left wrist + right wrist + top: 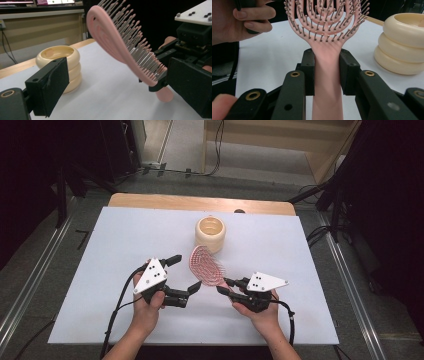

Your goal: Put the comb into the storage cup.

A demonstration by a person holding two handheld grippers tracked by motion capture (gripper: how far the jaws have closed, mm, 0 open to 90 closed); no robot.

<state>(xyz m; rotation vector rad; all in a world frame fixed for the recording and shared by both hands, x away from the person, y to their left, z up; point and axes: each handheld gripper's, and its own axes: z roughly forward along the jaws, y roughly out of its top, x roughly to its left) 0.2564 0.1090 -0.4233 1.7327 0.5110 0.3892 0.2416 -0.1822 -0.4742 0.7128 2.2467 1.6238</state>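
Observation:
A pink vented hairbrush (pixel 207 265) is held up off the white table sheet (pixel 115 235) by its handle. My right gripper (pixel 227 286) is shut on that handle, both pads pressed against its sides (pixel 327 72); the bristled head (pixel 324 22) rises beyond the jaws. My left gripper (pixel 184 273) stands open just left of the brush head, one jaw toward the cup and one toward me. In the left gripper view the brush (pixel 117 45) tilts between the wide-apart jaws without touching either pad.
A cream ribbed cup (pixel 210 233) stands upright behind the brush, near the table's middle back (pixel 60 62) (pixel 404 42). The wooden table edge (pixel 200 202) runs along the far side. Cables trail from both grippers toward the front edge.

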